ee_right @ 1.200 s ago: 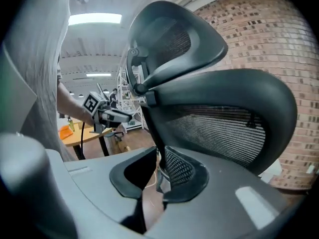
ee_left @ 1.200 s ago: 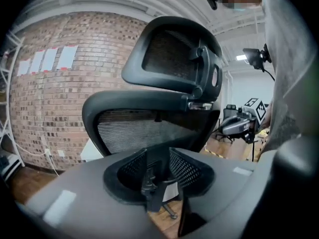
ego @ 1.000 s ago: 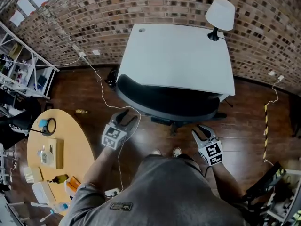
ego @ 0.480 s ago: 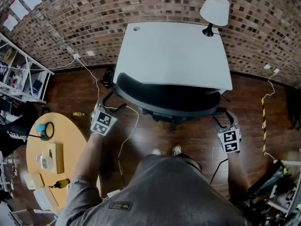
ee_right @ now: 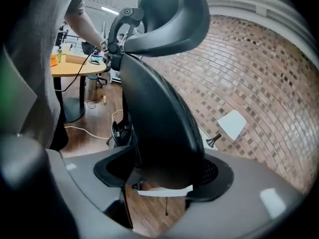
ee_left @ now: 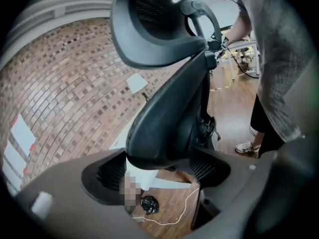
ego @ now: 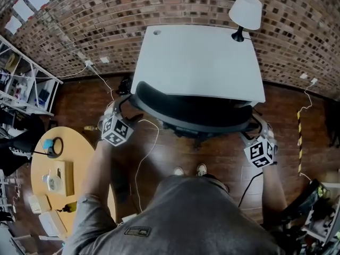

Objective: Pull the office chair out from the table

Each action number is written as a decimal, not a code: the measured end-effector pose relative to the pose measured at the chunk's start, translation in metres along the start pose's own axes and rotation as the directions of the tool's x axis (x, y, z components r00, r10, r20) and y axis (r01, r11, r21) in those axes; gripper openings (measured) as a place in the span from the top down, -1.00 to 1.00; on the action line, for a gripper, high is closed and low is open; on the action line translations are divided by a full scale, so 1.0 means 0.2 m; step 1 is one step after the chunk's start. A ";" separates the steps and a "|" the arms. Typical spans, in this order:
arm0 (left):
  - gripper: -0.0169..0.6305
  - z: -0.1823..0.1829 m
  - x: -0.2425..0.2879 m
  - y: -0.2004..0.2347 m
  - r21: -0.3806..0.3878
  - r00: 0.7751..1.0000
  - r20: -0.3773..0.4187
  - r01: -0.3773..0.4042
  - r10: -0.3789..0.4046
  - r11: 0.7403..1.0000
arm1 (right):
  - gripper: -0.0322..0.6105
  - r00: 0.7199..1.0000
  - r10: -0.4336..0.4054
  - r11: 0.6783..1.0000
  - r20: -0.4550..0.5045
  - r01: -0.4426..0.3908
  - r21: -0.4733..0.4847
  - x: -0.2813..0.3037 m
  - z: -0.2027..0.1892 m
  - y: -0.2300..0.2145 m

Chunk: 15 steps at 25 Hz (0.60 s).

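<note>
The black office chair (ego: 191, 109) stands tucked under the white table (ego: 202, 57), its curved back towards me. My left gripper (ego: 122, 108) is at the back's left edge and my right gripper (ego: 258, 126) at its right edge. In the left gripper view the chair back's edge (ee_left: 167, 121) lies between the jaws of the left gripper (ee_left: 159, 171), which are opening, with a gap showing at one side. In the right gripper view the right gripper (ee_right: 164, 176) also has the chair back's edge (ee_right: 159, 123) between its opening jaws.
A white lamp (ego: 245, 12) stands on the table's far right corner by the brick wall. A round wooden table (ego: 58, 179) with small items is at my left. A white cable (ego: 146, 153) trails over the wooden floor. Shelves (ego: 21, 84) line the left wall.
Both grippers moved from in front of my body outward and forward to the two sides of the chair back, rolled, and their jaws spread wider.
</note>
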<state>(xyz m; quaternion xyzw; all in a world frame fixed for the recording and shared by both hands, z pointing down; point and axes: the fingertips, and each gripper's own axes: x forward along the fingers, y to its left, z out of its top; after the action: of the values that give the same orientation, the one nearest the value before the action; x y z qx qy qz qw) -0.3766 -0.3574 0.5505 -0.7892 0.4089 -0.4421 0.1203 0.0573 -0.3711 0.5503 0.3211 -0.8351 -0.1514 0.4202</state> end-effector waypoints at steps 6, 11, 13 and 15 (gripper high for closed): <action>-0.20 0.30 -0.02 -0.08 0.175 0.982 0.113 0.130 -0.151 0.976 | -0.14 0.997 0.073 0.980 0.016 -0.069 -0.188 -0.03 0.24 0.08; -0.17 0.49 -0.01 -0.14 0.238 0.969 0.141 0.167 -0.204 0.957 | -0.04 0.993 0.118 0.966 0.001 -0.115 -0.230 -0.03 0.38 0.14; -0.09 0.49 -0.01 -0.14 0.231 0.971 0.137 0.161 -0.195 0.960 | 0.05 0.993 0.115 0.967 -0.019 -0.116 -0.227 -0.02 0.40 0.13; -0.09 0.49 -0.01 -0.14 0.228 0.973 0.136 0.152 -0.186 0.962 | 0.08 0.992 0.120 0.966 -0.048 -0.128 -0.225 -0.02 0.39 0.13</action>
<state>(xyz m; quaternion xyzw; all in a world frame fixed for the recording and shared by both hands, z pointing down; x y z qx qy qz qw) -0.2840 -0.3547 0.5068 -0.8359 0.2787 -0.4292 0.1986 -0.0138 -0.3508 0.5149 0.2205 -0.8234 -0.2140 0.4770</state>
